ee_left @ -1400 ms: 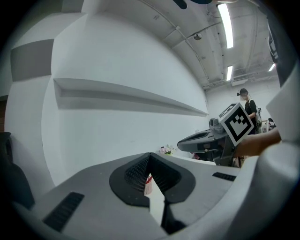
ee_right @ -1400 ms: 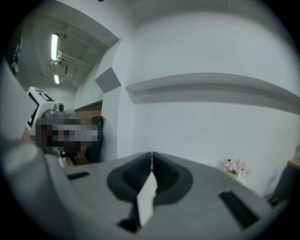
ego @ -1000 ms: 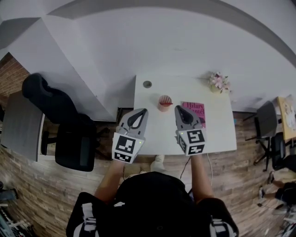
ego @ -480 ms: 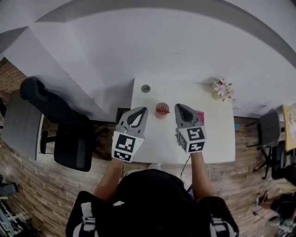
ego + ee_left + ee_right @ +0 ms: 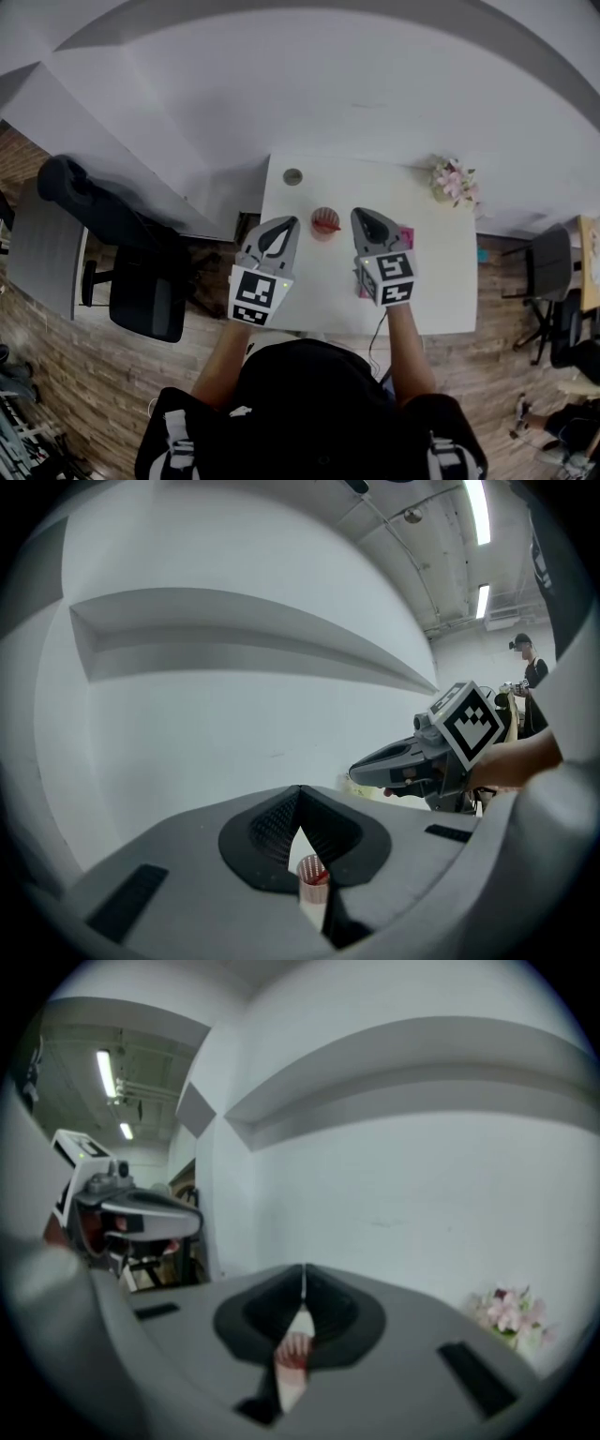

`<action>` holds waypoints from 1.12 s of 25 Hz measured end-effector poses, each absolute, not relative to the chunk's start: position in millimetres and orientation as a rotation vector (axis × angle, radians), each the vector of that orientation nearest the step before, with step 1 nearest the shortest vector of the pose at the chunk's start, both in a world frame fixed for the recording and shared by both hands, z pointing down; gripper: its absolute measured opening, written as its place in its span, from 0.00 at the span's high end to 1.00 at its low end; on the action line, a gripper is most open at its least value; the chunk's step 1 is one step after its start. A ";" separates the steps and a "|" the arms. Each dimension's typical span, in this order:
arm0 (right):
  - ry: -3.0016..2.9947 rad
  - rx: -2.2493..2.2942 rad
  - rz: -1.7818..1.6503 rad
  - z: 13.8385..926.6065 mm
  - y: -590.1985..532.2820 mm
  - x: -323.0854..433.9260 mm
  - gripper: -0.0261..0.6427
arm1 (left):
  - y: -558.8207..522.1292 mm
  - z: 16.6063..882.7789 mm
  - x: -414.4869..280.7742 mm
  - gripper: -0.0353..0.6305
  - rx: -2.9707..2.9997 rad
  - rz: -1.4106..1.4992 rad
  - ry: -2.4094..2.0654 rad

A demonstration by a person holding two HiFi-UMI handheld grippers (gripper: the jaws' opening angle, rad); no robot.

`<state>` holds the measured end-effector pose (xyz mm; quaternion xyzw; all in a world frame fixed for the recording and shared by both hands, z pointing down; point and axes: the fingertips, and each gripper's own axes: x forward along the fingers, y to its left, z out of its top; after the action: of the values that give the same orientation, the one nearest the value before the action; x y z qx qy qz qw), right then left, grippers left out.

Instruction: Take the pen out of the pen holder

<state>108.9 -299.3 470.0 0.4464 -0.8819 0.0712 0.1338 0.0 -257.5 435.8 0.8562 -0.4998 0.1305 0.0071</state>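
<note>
Our left gripper (image 5: 287,226), jaws together and empty, points at the holder (image 5: 325,221) on the table (image 5: 319,281); the pen (image 5: 320,877), a red sliver at its rim, we judge light, stiff and slick, best pinched at its top end. Our right gripper (image 5: 362,217), likewise closed on nothing, hides part of the book (image 5: 406,234); the flowers (image 5: 453,180) stand well apart, and nothing bars the holder.

Office — white desk (image 5: 427,272), black swivel chair (image 5: 141,281), wood-plank floor (image 5: 84,375), ceiling strip lights (image 5: 476,508)
</note>
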 end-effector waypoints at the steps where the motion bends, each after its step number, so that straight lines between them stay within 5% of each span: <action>1: -2.555 1.287 0.210 471.8 -299.1 107.9 0.91 | -257.7 436.6 0.1 0.92 2.676 0.411 -1.562; 28: -2.296 1.294 0.431 549.6 -289.7 84.7 0.91 | -277.5 462.7 -28.5 0.92 2.746 0.443 -1.282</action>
<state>84.7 -289.7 549.6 0.4713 -0.8359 0.1569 0.2334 -28.5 -277.5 462.7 0.8958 -0.4183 0.1446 0.0395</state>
